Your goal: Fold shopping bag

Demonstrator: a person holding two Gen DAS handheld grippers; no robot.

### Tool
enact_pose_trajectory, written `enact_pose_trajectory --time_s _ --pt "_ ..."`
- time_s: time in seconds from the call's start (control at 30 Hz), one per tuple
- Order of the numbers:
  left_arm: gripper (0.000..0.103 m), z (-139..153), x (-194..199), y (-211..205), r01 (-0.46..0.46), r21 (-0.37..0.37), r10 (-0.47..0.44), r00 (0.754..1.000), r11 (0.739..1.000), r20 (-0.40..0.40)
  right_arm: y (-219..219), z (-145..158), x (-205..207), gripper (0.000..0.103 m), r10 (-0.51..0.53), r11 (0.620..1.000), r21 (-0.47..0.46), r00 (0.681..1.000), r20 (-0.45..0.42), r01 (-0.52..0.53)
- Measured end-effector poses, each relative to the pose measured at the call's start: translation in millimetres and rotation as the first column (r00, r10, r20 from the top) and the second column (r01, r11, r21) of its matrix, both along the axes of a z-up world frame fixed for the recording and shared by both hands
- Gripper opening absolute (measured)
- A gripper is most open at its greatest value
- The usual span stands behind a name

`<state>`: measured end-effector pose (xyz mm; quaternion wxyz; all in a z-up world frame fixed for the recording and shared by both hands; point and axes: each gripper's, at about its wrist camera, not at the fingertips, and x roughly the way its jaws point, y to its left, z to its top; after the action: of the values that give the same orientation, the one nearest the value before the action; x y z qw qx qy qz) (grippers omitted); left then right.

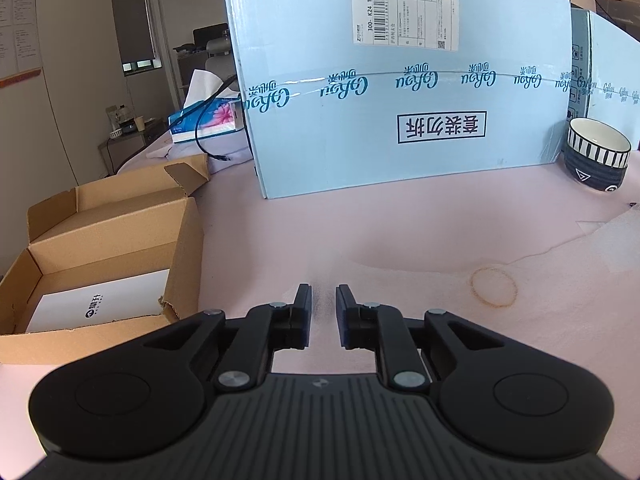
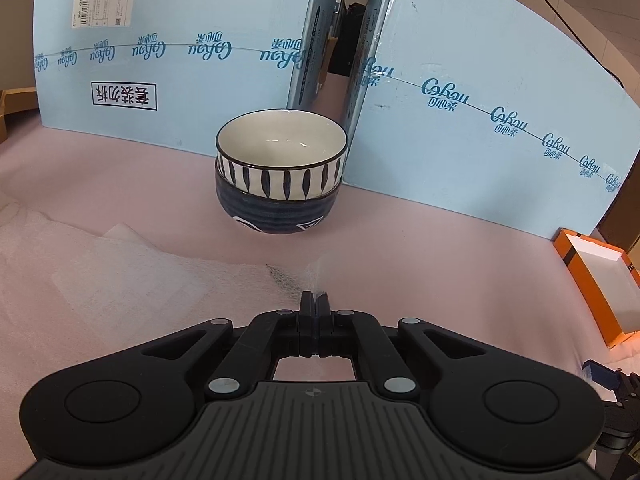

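Right gripper [image 2: 316, 300] is clamped shut on a thin wisp of the shopping bag [image 2: 96, 276], a translucent white film bag lying crumpled on the pink table cover [image 2: 440, 264]. A pulled-up peak of film rises from the pinch point, so my read is this corner is being gripped to carry it across for a fold. Most of the bag spreads left of the jaws in the right wrist view, flat but wrinkled.

Left gripper [image 1: 323, 300] has its jaws slightly apart with nothing between them, only bare cover underneath. Bag edge shows at the right side of the left wrist view, well apart from those fingers, so that hand has no hold on it. Likely it needs to find the opposite corner before the fold goes clean.

Beyond the bag, two stacked bowls [image 2: 280, 168] sit near the back of the table, close to the gap between the blue cartons [image 2: 192, 80] that wall off the far edge. Open cardboard box [image 1: 100, 264] sits at the left edge, orange box [image 2: 600, 280] at the right edge. Risk, as I judge it: thin film may slip or tear at such a small pinch.
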<state>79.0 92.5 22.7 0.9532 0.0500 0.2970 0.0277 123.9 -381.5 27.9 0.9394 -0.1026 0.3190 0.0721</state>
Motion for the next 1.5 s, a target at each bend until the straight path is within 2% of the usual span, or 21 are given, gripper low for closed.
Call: enact_pose_trajectory --time_s 0.1,0.17,0.23,0.3,0.33,0.43,0.5,0.57,0.67,0.73,0.8,0.83,0.93,1.0,1.1,1.17,1.23,1.3,1.4,1.5 --pt "0.014 -4 2 -3 -0.03 0.034 0.03 1.0 0.999 0.009 -1 -12 8 0.0 -0.012 1.0 -0.009 0.999 -0.031 0.011" --pt "0.031 -3 0 -3 -0.033 0.05 0.032 0.999 0.998 0.02 0 -19 10 0.0 -0.012 1.0 -0.02 0.999 -0.048 0.011" --pt "0.039 0 -4 -2 -0.05 0.079 0.048 0.998 0.996 0.035 0 -23 11 0.001 -0.018 1.0 -0.022 0.998 -0.053 0.017" --pt "0.039 5 -7 1 -0.094 0.119 0.088 0.995 0.988 0.055 -2 -24 9 0.002 -0.039 0.998 -0.043 0.999 -0.03 0.038" --pt "0.039 8 -8 4 -0.12 0.126 0.112 0.991 0.985 0.067 -4 -20 4 0.008 -0.049 0.998 -0.038 0.999 -0.009 0.049" --pt "0.039 24 -22 24 -0.184 0.091 0.173 0.978 0.979 0.12 -11 -9 -10 0.026 -0.08 0.996 -0.022 0.995 0.053 0.081" --pt "0.039 36 -34 35 -0.217 0.066 0.204 0.966 0.974 0.158 -15 -1 -21 0.031 -0.097 0.995 -0.006 0.991 0.095 0.098" --pt "0.039 41 -42 40 -0.228 0.057 0.215 0.961 0.972 0.171 -14 10 -41 0.034 -0.084 0.996 0.051 0.986 0.141 0.078" --pt "0.039 40 -49 41 -0.195 0.011 0.191 0.971 0.981 0.143 -4 18 -67 0.043 -0.011 0.979 0.202 0.993 0.12 -0.013" --pt "0.039 32 -49 31 -0.098 -0.048 0.103 0.989 0.994 0.107 4 16 -79 0.044 0.046 0.952 0.299 0.995 0.084 -0.069" --pt "0.039 21 -45 17 -0.008 -0.111 0.016 0.997 0.994 0.074 17 5 -90 0.044 0.1 0.922 0.373 0.994 0.04 -0.108" --pt "0.039 14 -41 8 0.033 -0.147 -0.024 0.998 0.989 0.06 22 0 -94 0.044 0.115 0.915 0.386 0.993 0.029 -0.118" --pt "0.032 -4 -28 -10 0.064 -0.207 -0.06 0.998 0.976 0.026 36 -18 -105 0.042 0.155 0.904 0.406 0.988 -0.018 -0.134" --pt "0.032 -12 -22 -14 0.067 -0.197 -0.067 0.998 0.978 0.009 36 -26 -112 0.042 0.141 0.913 0.392 0.989 -0.036 -0.116" --pt "0.032 -26 -16 -9 0.0 -0.117 -0.005 0.999 0.993 -0.044 29 -39 -123 0.041 0.05 0.94 0.34 0.997 -0.059 -0.027" --pt "0.037 -31 -18 -1 -0.04 -0.069 0.037 0.998 0.997 -0.04 18 -43 -134 0.044 0.016 0.936 0.351 0.999 -0.032 -0.003" --pt "0.047 -33 -24 6 -0.075 0.002 0.076 0.997 0.997 -0.03 6 -46 -143 0.049 -0.04 0.938 0.344 0.999 -0.021 0.045" --pt "0.048 -31 -32 11 -0.11 0.052 0.112 0.993 0.993 -0.026 -8 -49 -153 0.051 -0.091 0.933 0.349 0.996 -0.008 0.088" --pt "0.047 -24 -46 18 -0.142 0.042 0.143 0.99 0.989 -0.007 -27 -45 -168 0.063 -0.19 0.901 0.398 0.982 0.009 0.171" --pt "0.047 -9 -68 13 -0.145 -0.026 0.146 0.988 0.989 0.044 -45 -32 -194 0.063 -0.267 0.854 0.482 0.96 0.082 0.196"
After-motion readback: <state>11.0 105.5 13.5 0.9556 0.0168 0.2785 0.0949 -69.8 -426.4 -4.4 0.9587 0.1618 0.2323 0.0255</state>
